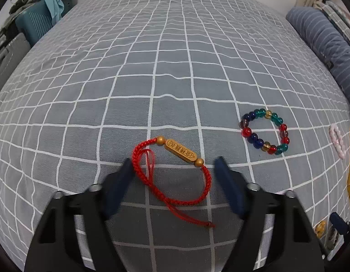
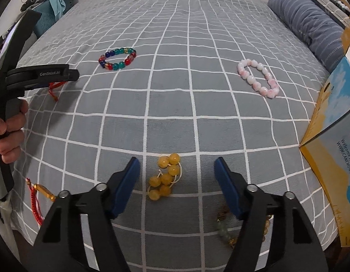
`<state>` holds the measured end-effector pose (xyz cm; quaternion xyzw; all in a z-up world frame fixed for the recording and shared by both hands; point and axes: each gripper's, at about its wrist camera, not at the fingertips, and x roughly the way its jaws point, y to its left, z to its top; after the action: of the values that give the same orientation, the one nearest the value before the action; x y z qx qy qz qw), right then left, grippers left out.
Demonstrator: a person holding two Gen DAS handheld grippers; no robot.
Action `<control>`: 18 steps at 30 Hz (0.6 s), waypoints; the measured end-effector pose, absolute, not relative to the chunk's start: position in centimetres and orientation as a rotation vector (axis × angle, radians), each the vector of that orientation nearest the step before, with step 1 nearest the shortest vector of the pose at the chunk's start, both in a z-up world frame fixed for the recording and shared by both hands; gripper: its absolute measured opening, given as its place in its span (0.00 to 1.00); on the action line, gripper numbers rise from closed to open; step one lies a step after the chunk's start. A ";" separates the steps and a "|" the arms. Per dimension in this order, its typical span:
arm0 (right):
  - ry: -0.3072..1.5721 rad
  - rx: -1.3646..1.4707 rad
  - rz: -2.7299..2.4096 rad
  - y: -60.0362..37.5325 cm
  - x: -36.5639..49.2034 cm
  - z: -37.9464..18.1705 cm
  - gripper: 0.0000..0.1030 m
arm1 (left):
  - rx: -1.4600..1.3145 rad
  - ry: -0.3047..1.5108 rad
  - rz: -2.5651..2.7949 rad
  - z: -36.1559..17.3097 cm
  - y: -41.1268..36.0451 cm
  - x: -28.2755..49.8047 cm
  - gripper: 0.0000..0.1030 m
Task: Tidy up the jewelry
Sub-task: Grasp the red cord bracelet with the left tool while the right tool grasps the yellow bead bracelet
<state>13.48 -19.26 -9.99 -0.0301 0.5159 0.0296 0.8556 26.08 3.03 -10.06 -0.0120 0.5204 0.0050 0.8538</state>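
A red braided bracelet with a gold tag (image 1: 172, 172) lies on the checked bed sheet, between the fingers of my open left gripper (image 1: 173, 162), which hovers over it. A multicoloured bead bracelet (image 1: 264, 131) lies to its right; it also shows in the right wrist view (image 2: 117, 58). My open right gripper (image 2: 177, 161) hovers over a bunched yellow bead bracelet (image 2: 165, 179). A pink bead bracelet (image 2: 258, 78) lies farther right. A second red cord bracelet (image 2: 38, 195) lies at the bed's left edge. A green bead bracelet (image 2: 225, 229) is partly hidden under my right finger.
An open yellow and blue cardboard box (image 2: 331, 131) stands at the right edge of the bed. A striped blue pillow (image 2: 309, 22) lies at the far right. A teal case (image 1: 36, 20) with clothes stands beyond the bed's far left corner.
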 end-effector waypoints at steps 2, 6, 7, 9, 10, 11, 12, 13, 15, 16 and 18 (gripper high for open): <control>1.083 -0.062 0.064 -19.3 13.5 -9.9 0.49 | -0.019 1.092 0.009 -10.0 2.8 26.0 0.49; 1.078 -0.080 0.058 -19.2 13.3 -9.9 0.35 | -0.008 1.091 0.013 -9.8 2.3 25.9 0.19; 1.078 -0.085 0.062 -19.1 13.3 -9.9 0.27 | -0.007 1.093 0.018 -9.8 2.2 26.0 0.16; 1.084 -0.095 0.067 -18.9 13.2 -10.1 0.15 | -0.008 1.099 0.032 -9.7 2.1 26.1 0.12; 1.087 -0.099 0.070 -18.8 13.1 -10.1 0.12 | -0.010 1.100 0.033 -9.6 2.1 26.1 0.12; 1.088 -0.099 0.071 -18.8 13.1 -10.1 0.11 | -0.015 1.100 0.035 -9.6 2.1 26.1 0.11; 1.090 -0.098 0.071 -18.8 13.1 -10.0 0.11 | -0.024 1.099 0.035 -9.5 2.2 26.1 0.11; 1.091 -0.093 0.071 -18.8 13.1 -10.0 0.10 | -0.033 1.098 0.033 -9.4 2.5 26.0 0.11; 1.092 -0.090 0.073 -18.9 13.1 -9.8 0.10 | -0.043 1.097 0.032 -9.3 2.5 25.8 0.11; 1.091 -0.090 0.073 -18.8 13.1 -9.8 0.10 | -0.045 1.095 0.032 -9.2 2.6 25.8 0.11; 1.090 -0.085 0.074 -18.9 13.1 -9.6 0.10 | -0.053 1.092 0.033 -9.1 2.8 25.6 0.10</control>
<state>13.14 -18.92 -9.62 -0.0404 0.5183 0.0353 0.8535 25.62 2.76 -9.09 -0.0251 0.5190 0.0156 0.8542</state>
